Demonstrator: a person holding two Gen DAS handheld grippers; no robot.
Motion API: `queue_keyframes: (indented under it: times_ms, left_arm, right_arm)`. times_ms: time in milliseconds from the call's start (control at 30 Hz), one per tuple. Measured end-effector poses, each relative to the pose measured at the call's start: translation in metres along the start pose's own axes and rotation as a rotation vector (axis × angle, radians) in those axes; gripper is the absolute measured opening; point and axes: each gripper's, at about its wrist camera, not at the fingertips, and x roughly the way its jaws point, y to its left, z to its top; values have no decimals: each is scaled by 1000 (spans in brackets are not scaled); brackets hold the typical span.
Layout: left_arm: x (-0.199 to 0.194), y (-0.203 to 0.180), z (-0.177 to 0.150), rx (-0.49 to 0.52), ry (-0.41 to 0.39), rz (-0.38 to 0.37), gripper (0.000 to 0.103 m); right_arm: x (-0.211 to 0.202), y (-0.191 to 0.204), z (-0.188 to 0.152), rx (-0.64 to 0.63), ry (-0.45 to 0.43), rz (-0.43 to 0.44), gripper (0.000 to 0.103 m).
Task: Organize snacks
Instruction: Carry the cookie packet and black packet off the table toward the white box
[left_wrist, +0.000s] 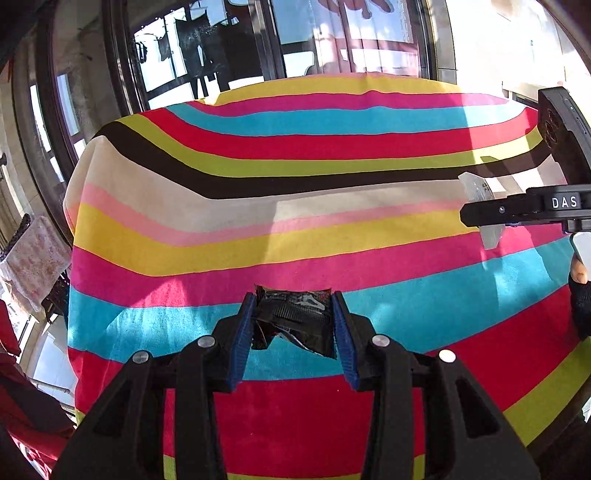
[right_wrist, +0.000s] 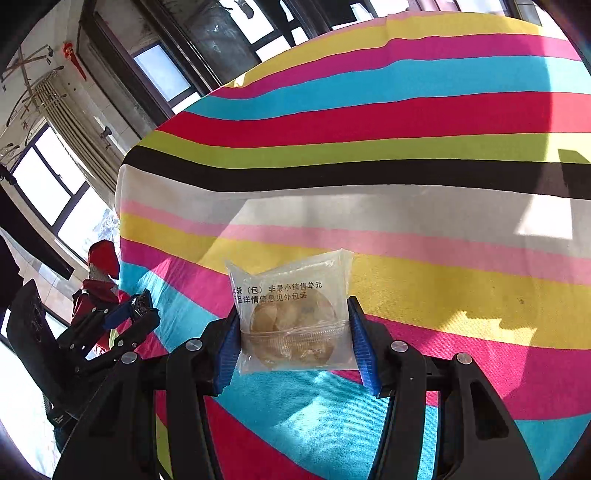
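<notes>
Carrying snacks | left gripper (left_wrist: 295, 328) clamps black packet (left_wrist: 295, 317) | right gripper (right_wrist: 295, 339) clamps clear pastry pack (right_wrist: 291, 317) – keep grips gentle, set down apart on cloth (left_wrist: 295, 147)

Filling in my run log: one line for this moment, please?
left gripper: shut on black packet | right gripper: shut on clear pastry packet | both over striped cloth

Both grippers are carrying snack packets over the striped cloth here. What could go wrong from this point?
1. The left gripper pinches the crumpled black foil snack packet, which already looks creased; the contents may get crushed.
2. The right gripper clamps the clear plastic packet with a round pastry by its sides; it might slip or crack.
3. No container shows on the striped tablecloth, so placement may end up arbitrary.
</notes>
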Motion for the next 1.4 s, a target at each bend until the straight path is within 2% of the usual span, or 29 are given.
queue_keyframes:
  times_ms: [233,500,867,1033,1267,1400]
  left_arm:
    - [-6,12,-22,-17,5,0,41]
    - [-21,31,-46,-53,-1,14,41]
    - [-56,65,-90,-122,9,100,41]
    - [-76,87,-120,-210,16,133,41]
    - [-123,120,-168,-360,17,228,41]
    - [-134,131,-198,-403,68,285,41]
  right_arm:
    - [-1,55,-21,-117,16,32,53]
    - [12,97,-44,-220,75,49,53]
    - [35,170,-81,-412,153,110,53]
    - [40,212,-112,-539,187,147,53]
    - [40,266,-160,-730,234,226,53]
    - [43,287,-187,-816,267,259,53]
